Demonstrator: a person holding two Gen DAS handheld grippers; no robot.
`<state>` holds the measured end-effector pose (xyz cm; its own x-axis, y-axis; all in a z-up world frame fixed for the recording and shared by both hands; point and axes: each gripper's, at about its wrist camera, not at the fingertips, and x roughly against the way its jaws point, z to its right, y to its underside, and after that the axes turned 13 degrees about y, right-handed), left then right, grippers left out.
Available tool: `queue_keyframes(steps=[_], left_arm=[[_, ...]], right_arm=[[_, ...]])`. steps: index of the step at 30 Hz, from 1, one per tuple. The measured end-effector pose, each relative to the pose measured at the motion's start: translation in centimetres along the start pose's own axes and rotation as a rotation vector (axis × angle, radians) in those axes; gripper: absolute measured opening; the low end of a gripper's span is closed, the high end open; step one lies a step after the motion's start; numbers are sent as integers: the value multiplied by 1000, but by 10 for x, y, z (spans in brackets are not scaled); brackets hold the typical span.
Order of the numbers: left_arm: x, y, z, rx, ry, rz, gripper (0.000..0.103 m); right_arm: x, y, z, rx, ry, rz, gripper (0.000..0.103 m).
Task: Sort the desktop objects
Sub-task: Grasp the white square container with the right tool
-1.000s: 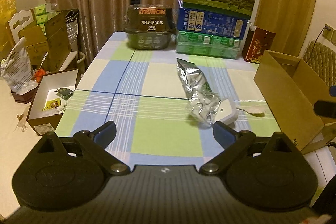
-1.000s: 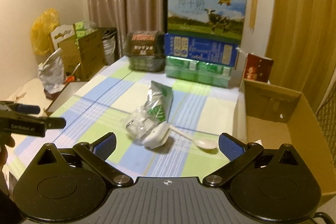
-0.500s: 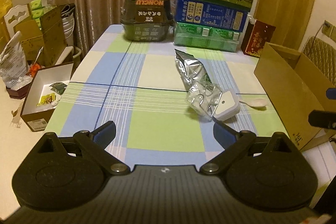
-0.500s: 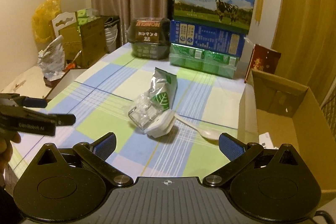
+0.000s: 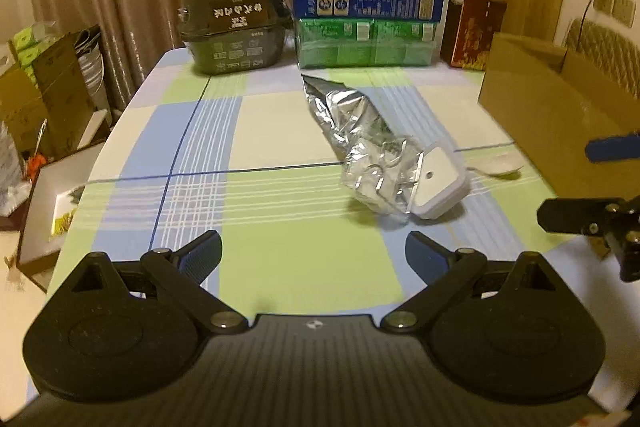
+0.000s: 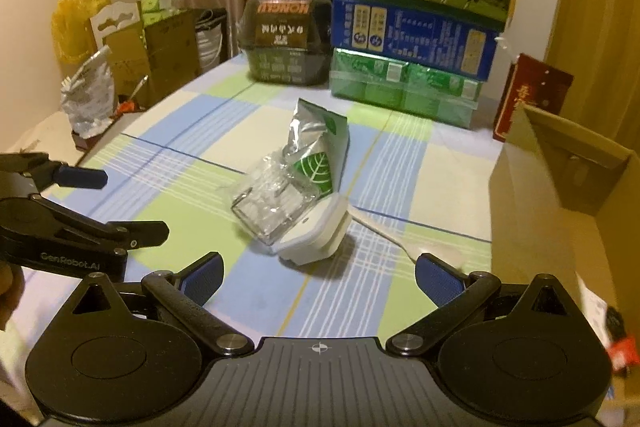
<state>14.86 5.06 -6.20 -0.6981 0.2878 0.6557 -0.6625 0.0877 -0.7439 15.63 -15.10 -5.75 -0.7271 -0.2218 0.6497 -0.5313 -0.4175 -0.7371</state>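
The worktop has a checked cloth, and an open cardboard box stands at its right edge. Near the middle lies a foil pouch, its long axis running away from both claws. Touching its near end is a clear container with a white lid, and a white spoon lies just beside. Both the left claw and the right claw are spread and empty. The right one seems nearer, with the lid straight ahead.
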Motion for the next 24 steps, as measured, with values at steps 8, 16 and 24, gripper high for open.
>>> queue_keyframes(steps=[8, 16, 24], left_arm=[[-41, -15, -11, -23, 44, -16, 96], [-66, -25, -25, -20, 42, -40, 93], [-69, -26, -23, -54, 74, -40, 93]], right_arm=[[-53, -4, -10, 42, -19, -34, 89], [-83, -15, 0, -35, -23, -101, 70], [-87, -17, 10, -100, -39, -150, 40]])
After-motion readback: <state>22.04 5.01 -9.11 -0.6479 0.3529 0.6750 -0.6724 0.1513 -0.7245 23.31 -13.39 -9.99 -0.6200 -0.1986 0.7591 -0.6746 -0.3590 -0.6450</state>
